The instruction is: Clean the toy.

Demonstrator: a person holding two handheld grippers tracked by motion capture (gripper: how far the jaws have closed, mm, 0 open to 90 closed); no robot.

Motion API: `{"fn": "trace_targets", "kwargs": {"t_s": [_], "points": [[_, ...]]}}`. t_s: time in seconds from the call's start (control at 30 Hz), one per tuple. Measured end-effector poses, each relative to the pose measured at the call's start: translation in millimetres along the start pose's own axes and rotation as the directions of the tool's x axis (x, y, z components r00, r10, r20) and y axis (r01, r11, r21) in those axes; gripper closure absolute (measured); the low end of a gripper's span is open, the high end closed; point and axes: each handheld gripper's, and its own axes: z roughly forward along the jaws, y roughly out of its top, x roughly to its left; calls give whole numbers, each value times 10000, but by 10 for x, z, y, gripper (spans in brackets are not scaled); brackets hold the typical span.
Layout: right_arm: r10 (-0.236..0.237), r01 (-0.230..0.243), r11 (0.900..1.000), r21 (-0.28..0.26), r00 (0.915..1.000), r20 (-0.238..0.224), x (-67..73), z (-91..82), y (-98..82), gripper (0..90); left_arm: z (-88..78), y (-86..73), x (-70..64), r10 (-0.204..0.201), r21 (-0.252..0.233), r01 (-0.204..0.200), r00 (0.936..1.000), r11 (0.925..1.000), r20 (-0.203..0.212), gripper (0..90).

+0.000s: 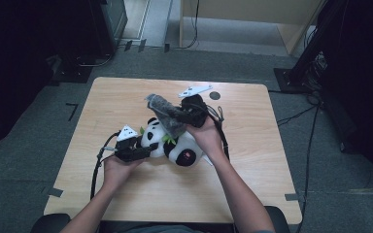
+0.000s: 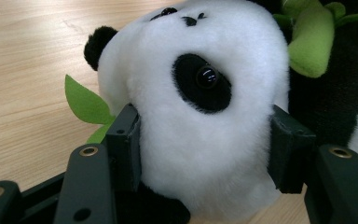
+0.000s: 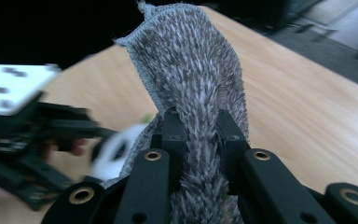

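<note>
the grey cloth (image 3: 193,70) is a shaggy, mottled pile fabric with a stitched hem, pinched between the jaws of the right claw (image 1: 187,114) and standing up from them in a narrow fold, held above the toy and clear of the table (image 1: 126,102). in the high view the cloth (image 1: 165,114) slopes down from its raised corner to the white chest of the plush panda (image 1: 167,141), where its lower end appears to rest. the panda lies on its side at the middle of the table, black limbs and a green felt leaf (image 2: 86,102) showing, with a green plush sprig (image 2: 310,39) at its neck. the left claw (image 1: 138,151) is clamped on the panda's head (image 2: 200,107), the pads sunk into the white fur on either side below the eye. risks from here, as judgement: the right claw bites a thin fold near one edge, so the pile could slide out under its own weight if swung quickly; the trailing end could snag on the panda's arm or sprig and drag the toy; and the soft head may squirm out of the left claw if the cloth tugs sideways.
</note>
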Motion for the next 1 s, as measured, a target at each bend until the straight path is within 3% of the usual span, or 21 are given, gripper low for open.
{"fn": "trace_targets", "kwargs": {"t_s": [0.2, 0.33, 0.43, 0.53, 0.63, 0.73, 1.0], "points": [[-291, 322, 9988, 369, 9964, -802, 184, 268, -28, 789, -1, -3, -5, 45, 4, -45, 10000, 10000, -8, 399], [-432, 528, 9905, 1272, 9961, -771, 189, 500, -127, 784, 3, -1, -11, -100, 100, 101, 9999, 9999, -60, 399], [-158, 257, 9933, 1130, 9960, -881, 103, 543, -185, 785, 8, 1, 3, -141, 86, 142, 9999, 9999, -14, 401], [-171, 208, 9914, 1295, 9994, -299, 2, 528, -204, 785, 13, 4, 3, -193, 101, 193, 9998, 9998, -4, 403], [384, -376, 9878, 1509, 9993, -25, -143, 521, -256, 786, 18, 9, -1, -212, 119, 212, 9998, 9997, -23, 404], [339, -404, 9839, 1741, 9986, 404, -234, 506, -285, 786, 20, 16, -7, -199, 132, 199, 9998, 9997, -12, 405], [147, -309, 9840, 1756, 9956, 928, -336, 449, -297, 787, 17, 21, -2, -200, 176, 199, 9998, 9996, 56, 406]]}}
